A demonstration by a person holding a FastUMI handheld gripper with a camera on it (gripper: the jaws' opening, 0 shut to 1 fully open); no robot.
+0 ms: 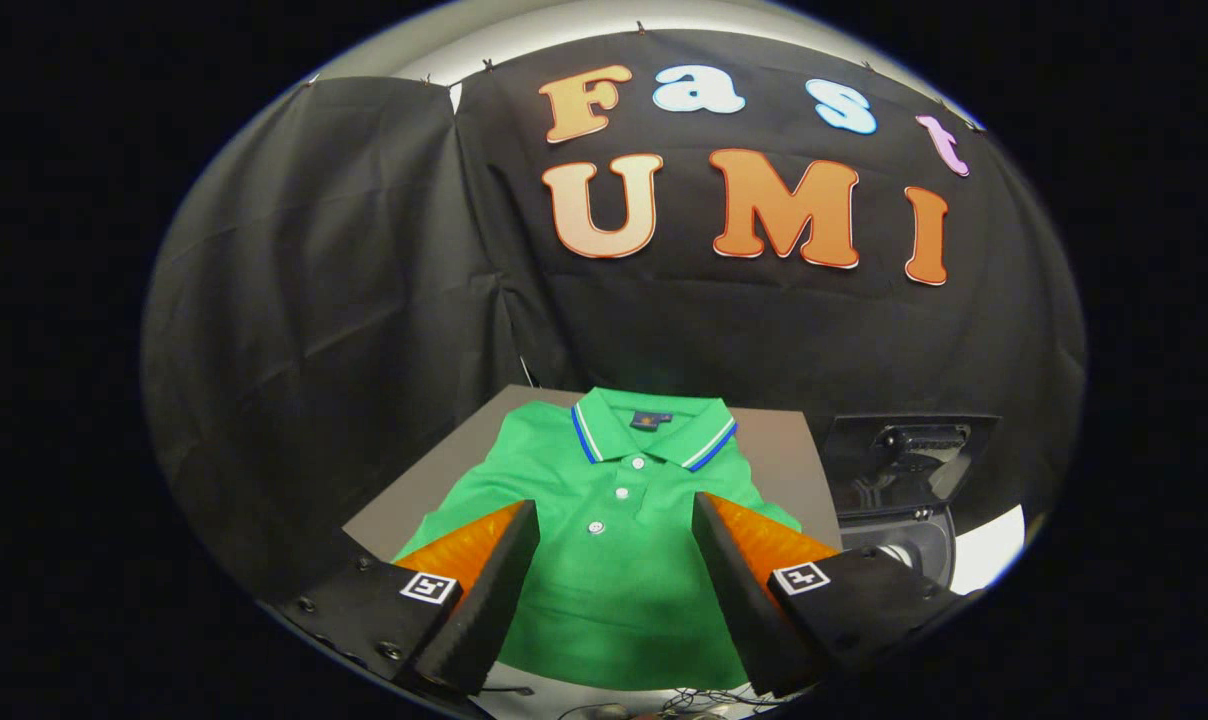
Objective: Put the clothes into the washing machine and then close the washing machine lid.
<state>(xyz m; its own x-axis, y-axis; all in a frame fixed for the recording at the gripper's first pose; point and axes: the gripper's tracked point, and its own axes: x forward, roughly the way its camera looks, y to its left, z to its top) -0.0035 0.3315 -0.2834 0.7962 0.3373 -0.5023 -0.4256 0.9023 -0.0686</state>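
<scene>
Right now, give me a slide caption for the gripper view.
Open claw hovers over a green polo shirt spread flat on the table.

Gripper [616,520] here — 2 wedge-shaped fingers on dark, screw-studded mounts, each mount carrying 1 small square black-and-white marker — fingers spread wide apart.

One polo shirt [619,520], one washing machine [899,500]

Even, fairly bright light falls from above onto the green polo shirt [619,520], crisp and glare-free; fisheye bending curves the surroundings, and the near fingers [484,590] look slightly soft.
</scene>
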